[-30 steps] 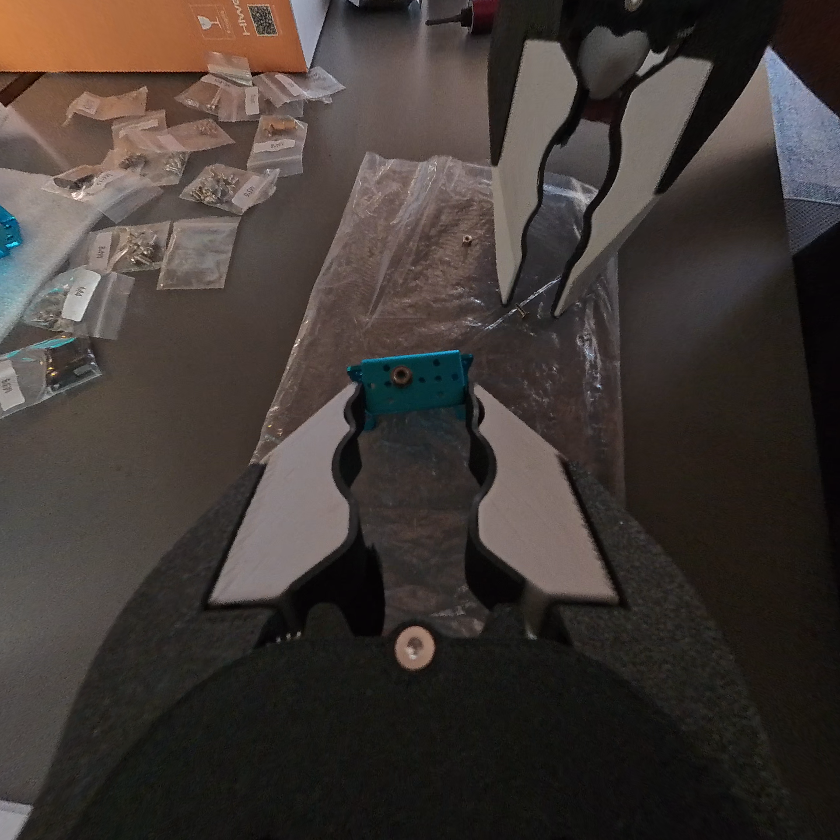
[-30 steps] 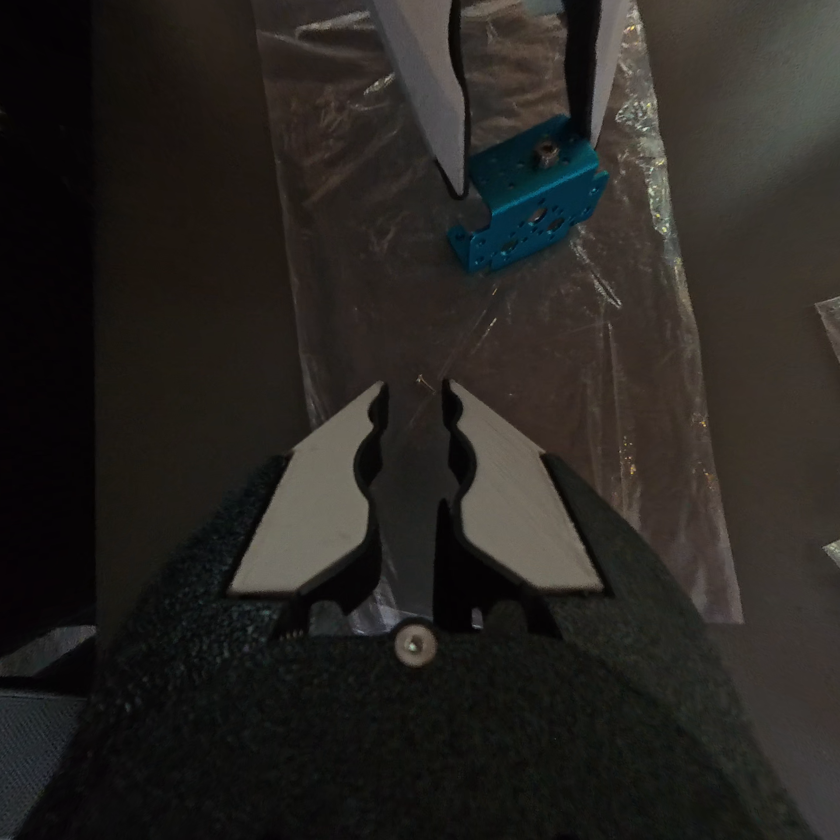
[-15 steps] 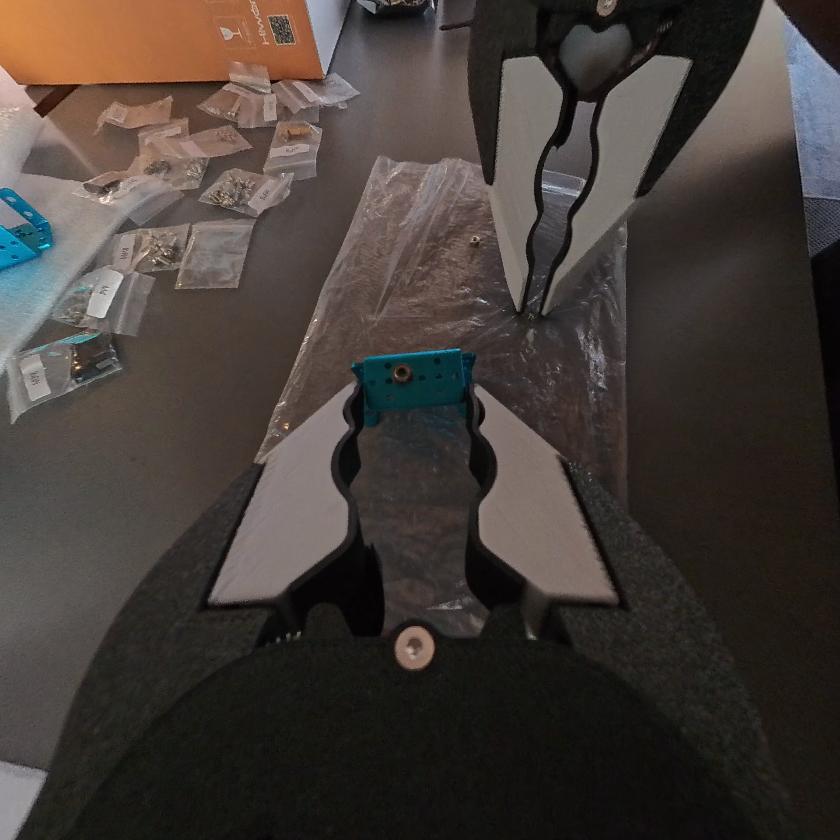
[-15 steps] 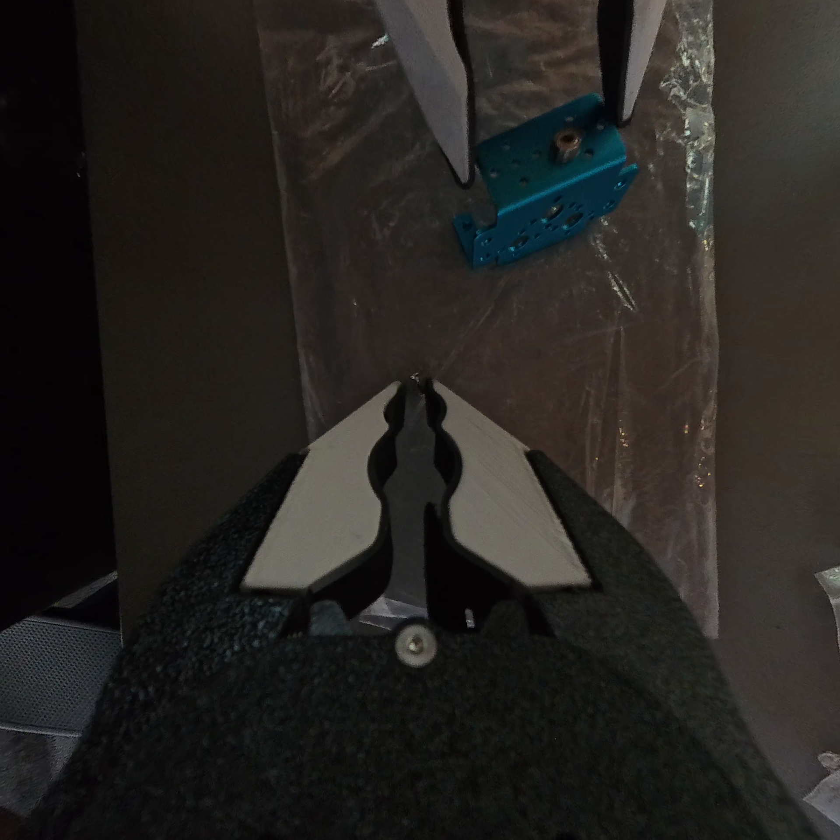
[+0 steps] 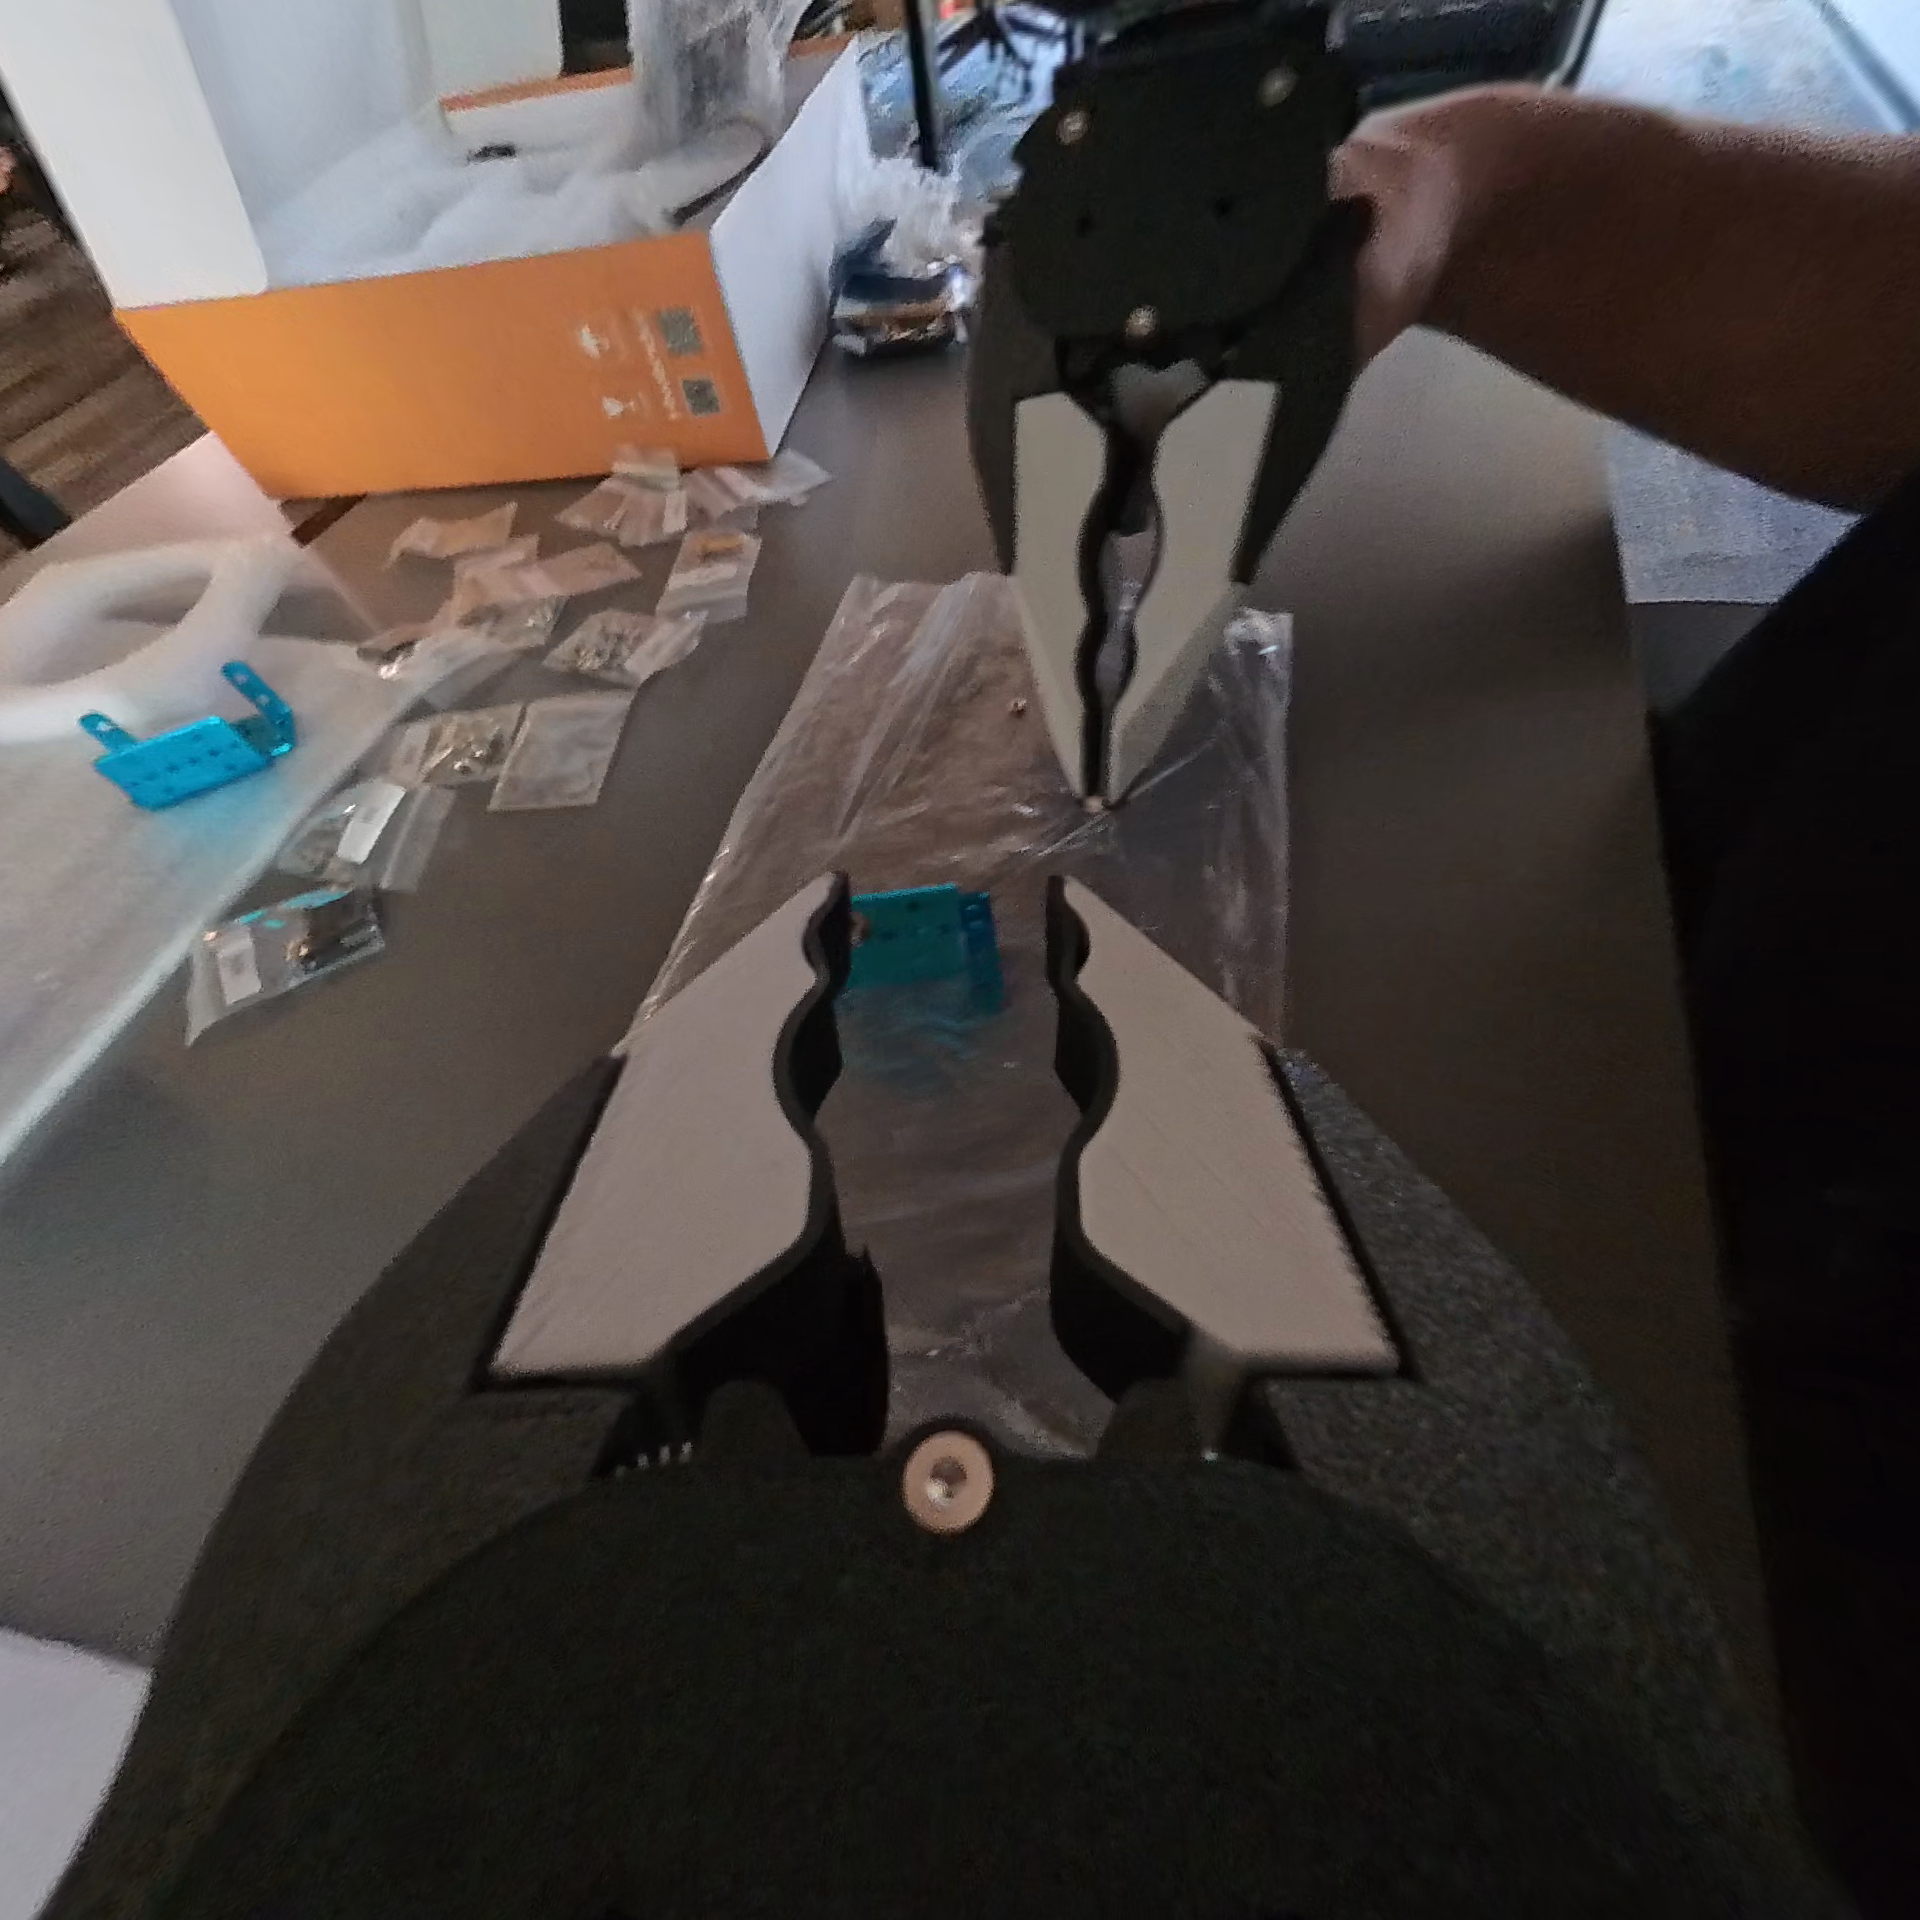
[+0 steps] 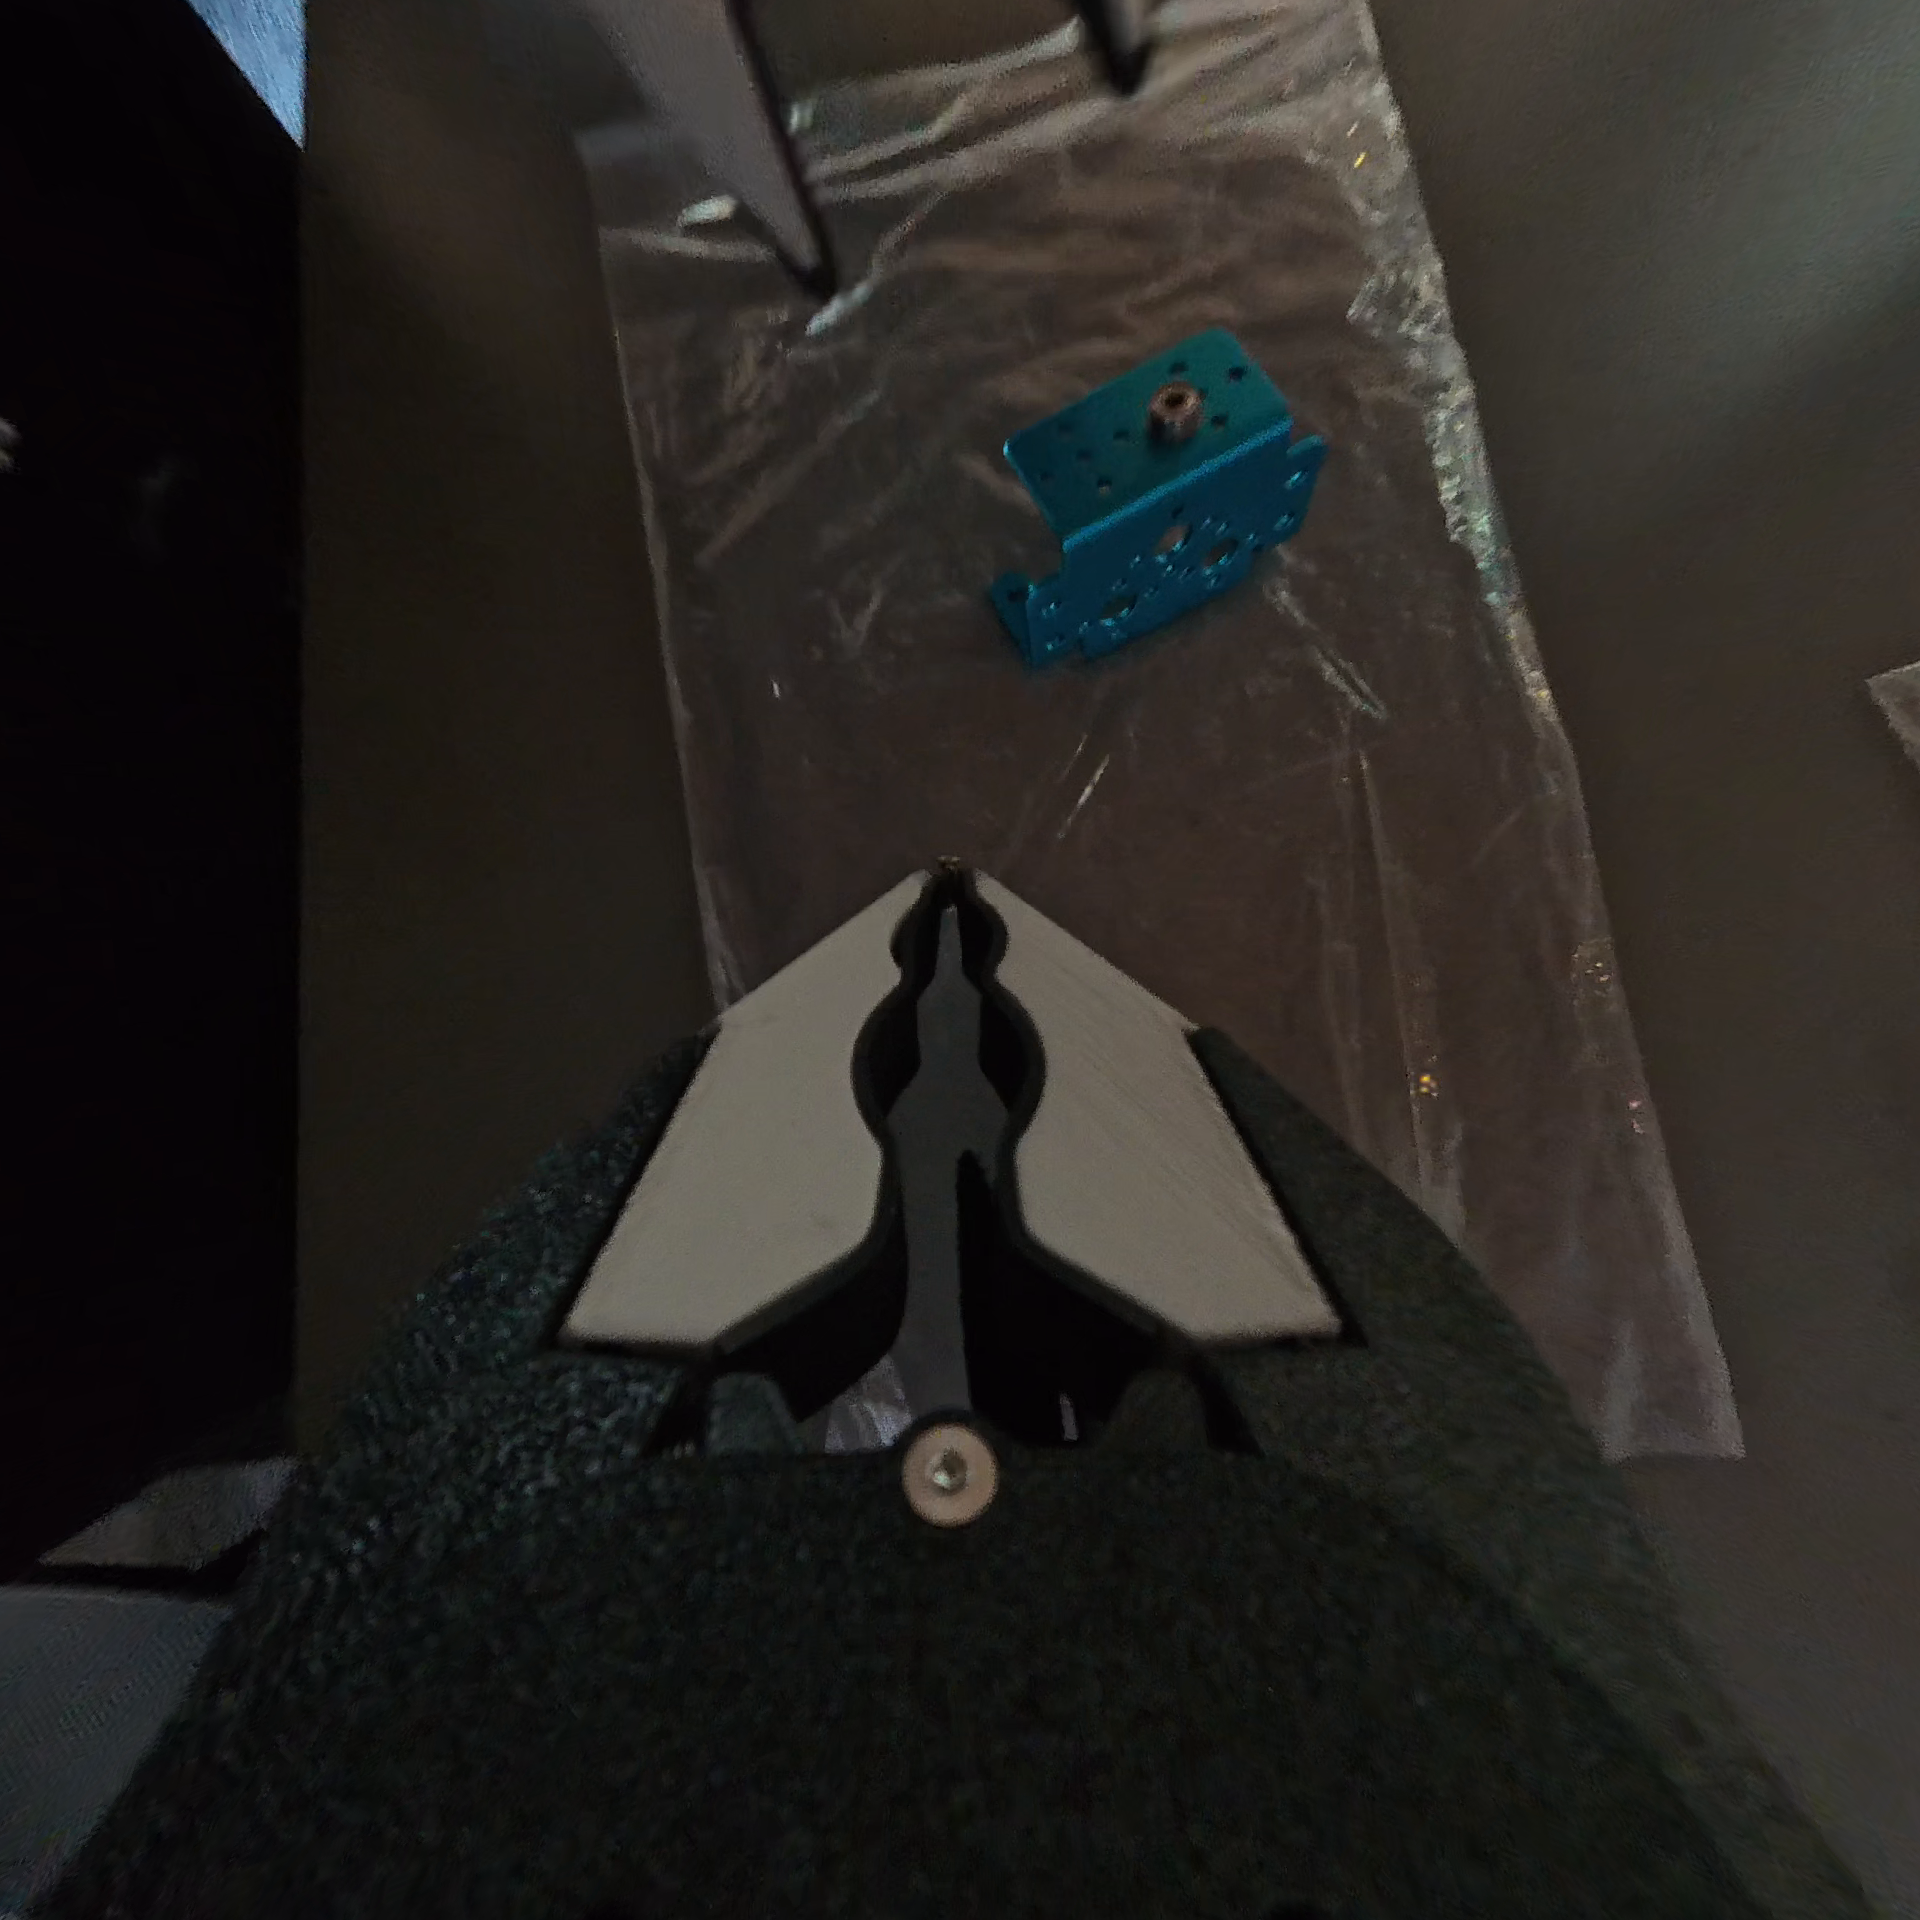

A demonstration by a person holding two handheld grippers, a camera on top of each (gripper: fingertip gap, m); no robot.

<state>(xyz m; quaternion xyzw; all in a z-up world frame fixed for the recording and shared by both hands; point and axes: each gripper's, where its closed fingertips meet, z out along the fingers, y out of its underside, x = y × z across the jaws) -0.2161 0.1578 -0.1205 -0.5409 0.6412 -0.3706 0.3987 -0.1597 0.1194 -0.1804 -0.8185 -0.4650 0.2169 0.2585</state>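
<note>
My left gripper (image 5: 948, 894) is open and empty, held just back from a blue perforated bracket (image 5: 920, 940) that stands free on a clear plastic sheet (image 5: 883, 727). The bracket (image 6: 1153, 520) carries a small brass standoff on top. My right gripper (image 6: 948, 883) is shut on a tiny screw (image 6: 948, 864) at its tips, above the sheet (image 6: 1299, 883). It also shows in the left wrist view (image 5: 1093, 795), tips pointing down, with a hand (image 5: 1558, 260) holding it. The left gripper (image 6: 966, 177) shows at the top of the right wrist view, apart from the bracket.
An orange and white box (image 5: 468, 384) stands at the back left, with several small bags of hardware (image 5: 582, 634) in front of it. A second blue bracket (image 5: 192, 738) lies on white foam (image 5: 94, 613) at the left. A small nut (image 5: 1020, 708) lies on the sheet. One gripper's finger ends stand about 10 centimetres off the other's.
My left gripper has let go of the blue bracket and drawn back from it. My right gripper has shut on the tiny screw and lifted it off the sheet.
</note>
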